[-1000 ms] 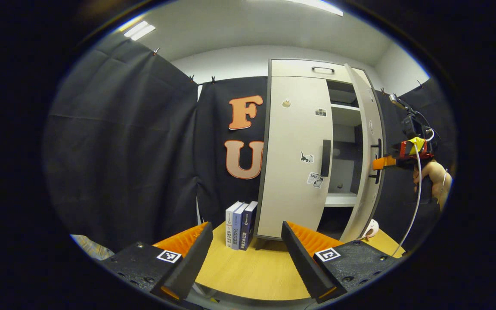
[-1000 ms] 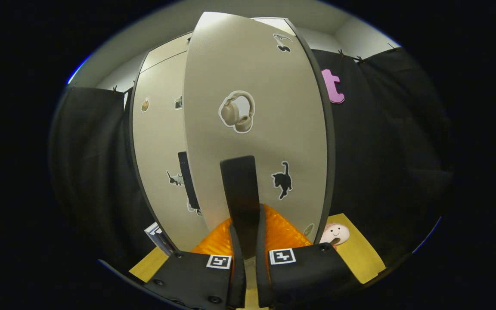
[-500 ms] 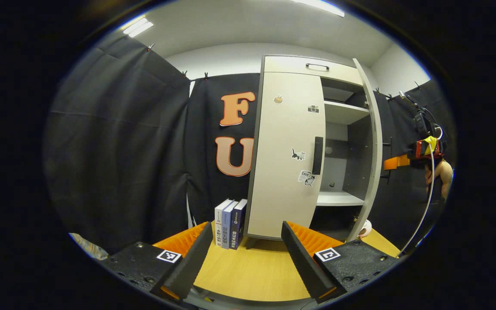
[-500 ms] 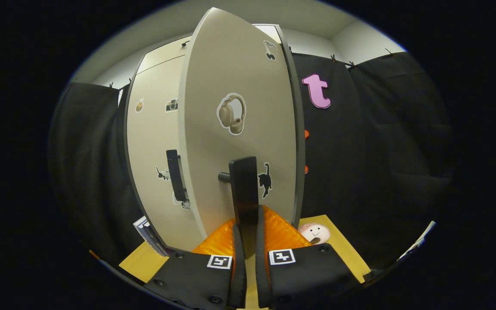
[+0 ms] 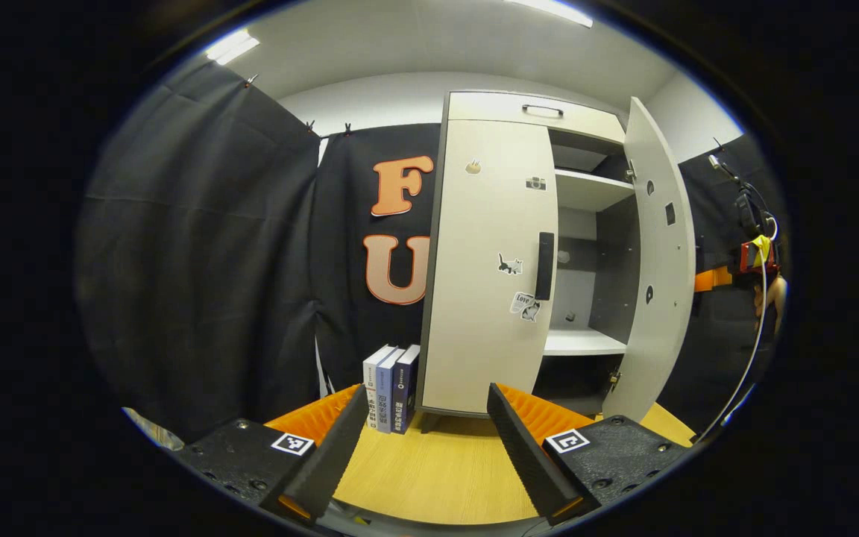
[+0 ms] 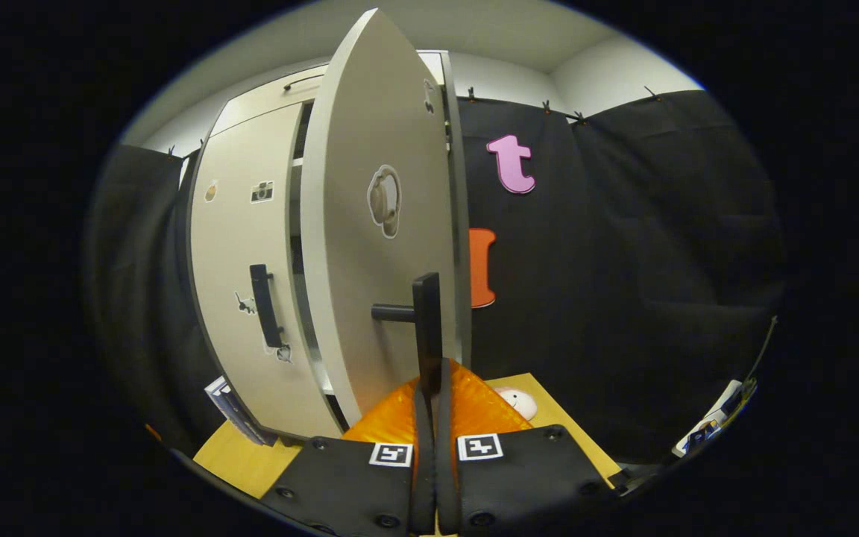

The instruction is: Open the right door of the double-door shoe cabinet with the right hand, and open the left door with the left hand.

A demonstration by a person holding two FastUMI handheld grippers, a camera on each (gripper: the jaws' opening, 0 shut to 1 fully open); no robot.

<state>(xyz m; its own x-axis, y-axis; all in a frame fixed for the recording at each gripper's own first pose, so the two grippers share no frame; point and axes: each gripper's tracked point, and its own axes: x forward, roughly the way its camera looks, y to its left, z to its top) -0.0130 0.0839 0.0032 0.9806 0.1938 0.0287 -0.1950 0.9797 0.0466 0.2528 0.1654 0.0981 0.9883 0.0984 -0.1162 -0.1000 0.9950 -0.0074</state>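
The cabinet [image 5: 496,261] stands on the surface [image 5: 429,470]. Its right door [image 6: 377,224] stands wide open; the right gripper [image 6: 429,388] pinches that door's handle [image 6: 426,321]. The left door [image 5: 489,261] is closed; the left gripper [image 5: 426,418] is spread, well short of it. The doors look like rigid, light hinged panels; the left handle [image 5: 544,265], a stiff vertical bar, is the grasp point. Stickers and book spines [image 5: 391,388] are too small to read

Three books [image 5: 388,388] upright on wooden table [image 5: 437,477]; plush toy [image 6: 517,402] too.
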